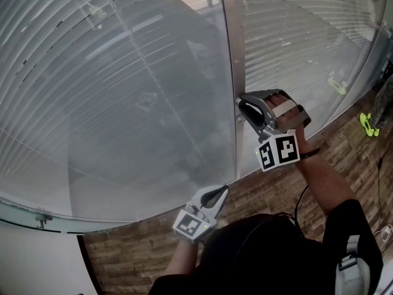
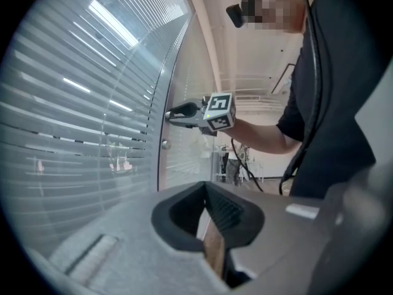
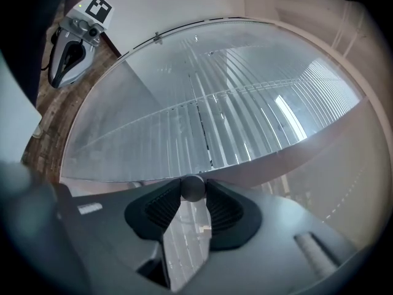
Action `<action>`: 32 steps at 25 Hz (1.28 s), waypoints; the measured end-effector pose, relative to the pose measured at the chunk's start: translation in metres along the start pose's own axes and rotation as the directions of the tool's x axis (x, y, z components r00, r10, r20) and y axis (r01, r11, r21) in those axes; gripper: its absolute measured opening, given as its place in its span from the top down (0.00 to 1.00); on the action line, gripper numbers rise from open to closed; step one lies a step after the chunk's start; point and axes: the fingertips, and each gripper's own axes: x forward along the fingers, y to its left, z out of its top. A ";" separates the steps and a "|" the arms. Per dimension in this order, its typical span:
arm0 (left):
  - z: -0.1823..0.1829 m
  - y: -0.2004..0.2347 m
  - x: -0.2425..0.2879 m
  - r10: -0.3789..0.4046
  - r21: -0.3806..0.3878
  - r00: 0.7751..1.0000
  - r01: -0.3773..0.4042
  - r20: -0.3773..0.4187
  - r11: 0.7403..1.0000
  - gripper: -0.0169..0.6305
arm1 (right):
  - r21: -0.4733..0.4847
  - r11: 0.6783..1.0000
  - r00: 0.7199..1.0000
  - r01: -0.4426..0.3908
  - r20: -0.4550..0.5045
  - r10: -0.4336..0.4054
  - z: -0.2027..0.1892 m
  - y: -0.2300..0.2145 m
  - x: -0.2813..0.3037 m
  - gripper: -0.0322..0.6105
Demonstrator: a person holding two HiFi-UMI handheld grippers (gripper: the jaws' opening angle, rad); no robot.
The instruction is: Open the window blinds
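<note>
The window blinds (image 1: 123, 91) hang shut behind curved glass, also seen in the left gripper view (image 2: 73, 121) and the right gripper view (image 3: 215, 121). A vertical frame post (image 1: 230, 54) splits the two panes. My right gripper (image 1: 241, 107) is level at the post, and its pads press on a small round metal knob (image 3: 193, 188) on both sides. From the left gripper view the right gripper (image 2: 169, 114) touches the post, with another small knob (image 2: 164, 144) just below it. My left gripper (image 1: 222, 190) hangs lower, away from the glass, shut and empty (image 2: 206, 188).
Wood-plank floor (image 1: 264, 189) runs along the foot of the window. A bright green object (image 1: 367, 125) lies on the floor at the right. A white sill (image 1: 37, 217) curves along the bottom left. The person's arm and dark sleeve (image 1: 344, 226) fill the lower right.
</note>
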 end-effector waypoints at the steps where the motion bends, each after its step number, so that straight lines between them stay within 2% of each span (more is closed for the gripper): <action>1: 0.000 0.000 0.001 -0.001 0.001 1.000 0.001 0.001 1.000 0.97 | 0.004 1.000 1.000 0.003 0.001 -0.003 0.000 0.000 0.000 0.74; 6: 0.000 -0.002 -0.001 -0.001 0.005 1.000 0.001 -0.005 1.000 0.97 | 0.042 0.999 1.000 0.011 0.004 -0.011 0.001 -0.001 -0.001 0.74; 12: -0.003 0.000 -0.001 0.005 -0.001 1.000 -0.005 -0.012 1.000 0.97 | 0.135 0.991 1.000 0.013 0.010 -0.015 -0.001 -0.003 0.001 0.74; 19: -0.005 -0.003 -0.002 -0.004 -0.006 1.000 0.004 -0.016 1.000 0.97 | 0.281 0.960 1.000 0.022 0.015 -0.027 0.001 -0.006 -0.001 0.74; 24: -0.006 -0.003 -0.004 -0.003 -0.010 1.000 0.003 -0.020 1.000 0.97 | 0.406 0.913 0.999 0.029 0.030 -0.045 0.001 -0.009 -0.002 0.74; 32: -0.008 -0.002 -0.005 -0.001 -0.019 1.000 0.000 -0.022 1.000 0.97 | 0.606 0.795 0.996 0.036 0.046 -0.079 -0.003 -0.013 -0.002 0.75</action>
